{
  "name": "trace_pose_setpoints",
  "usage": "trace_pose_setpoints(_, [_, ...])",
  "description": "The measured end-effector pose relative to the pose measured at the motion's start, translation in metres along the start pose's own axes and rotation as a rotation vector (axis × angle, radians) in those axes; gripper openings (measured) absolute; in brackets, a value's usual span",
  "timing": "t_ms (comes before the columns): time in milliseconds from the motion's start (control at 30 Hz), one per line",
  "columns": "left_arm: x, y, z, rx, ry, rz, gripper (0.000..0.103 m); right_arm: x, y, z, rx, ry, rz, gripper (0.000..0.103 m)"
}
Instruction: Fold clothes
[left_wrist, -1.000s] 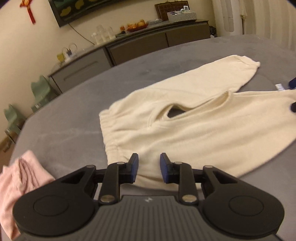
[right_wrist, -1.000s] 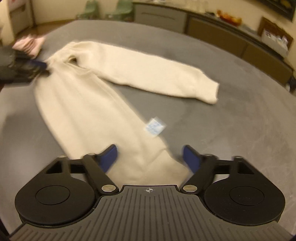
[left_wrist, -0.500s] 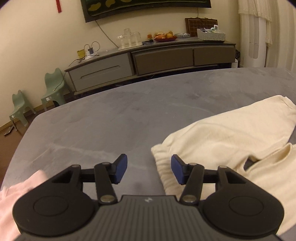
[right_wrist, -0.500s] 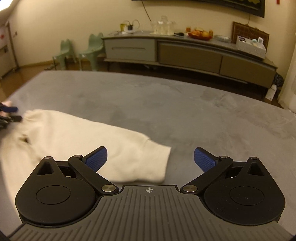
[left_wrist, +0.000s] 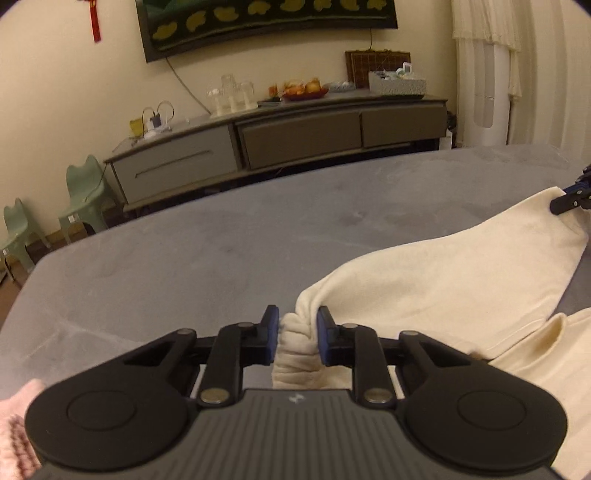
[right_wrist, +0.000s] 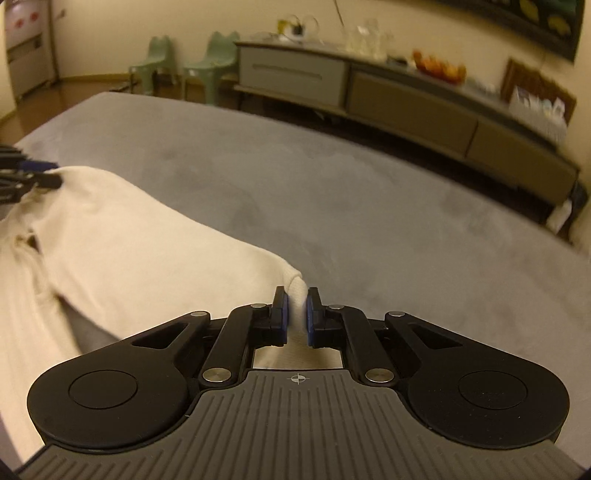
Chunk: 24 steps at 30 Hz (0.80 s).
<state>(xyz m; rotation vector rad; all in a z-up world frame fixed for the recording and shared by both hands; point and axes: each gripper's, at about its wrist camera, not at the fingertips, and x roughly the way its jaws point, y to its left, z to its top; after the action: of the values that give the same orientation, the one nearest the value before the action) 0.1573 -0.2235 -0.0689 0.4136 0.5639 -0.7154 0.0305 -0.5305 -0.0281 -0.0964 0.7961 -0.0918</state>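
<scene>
Two grippers on cream knit trousers (left_wrist: 443, 291) lying across grey table (left_wrist: 221, 236): left gripper (left_wrist: 295, 334) closing on bunched waistband, right gripper (right_wrist: 296, 314) clamped on leg cuff. Lift both evenly, keep leg taut, lay onto other leg.

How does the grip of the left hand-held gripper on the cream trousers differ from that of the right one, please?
The left hand-held gripper is closing on a thick, gathered waistband bunch; the right hand-held gripper is shut on a thin fold at the leg cuff. The left jaws stand wider apart than the right. Both hold the same cream trousers over the grey table.
</scene>
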Motion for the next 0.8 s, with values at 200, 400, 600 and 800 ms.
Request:
trace_pose_setpoints(200, [-0.091,0.011,-0.033,0.056,-0.137,-0.059,0.026,-0.111,0.077,-0.048,-0.512,-0.232,-0.175,0.010])
trace_pose_setpoints(400, [-0.117,0.014,-0.089,0.089,0.042,-0.054,0.035,-0.120,0.101,-0.131,-0.635,-0.077,-0.204,0.068])
trace_pose_setpoints(600, [-0.121,0.055,-0.077,-0.284,0.158,-0.111,0.038,-0.145,0.055,-0.111,0.028,-0.067,-0.003,0.084])
trace_pose_setpoints(800, [-0.106,0.073,-0.083,-0.629,0.210,-0.302,0.053,-0.122,0.014,-0.130,0.663,-0.027,0.270,0.088])
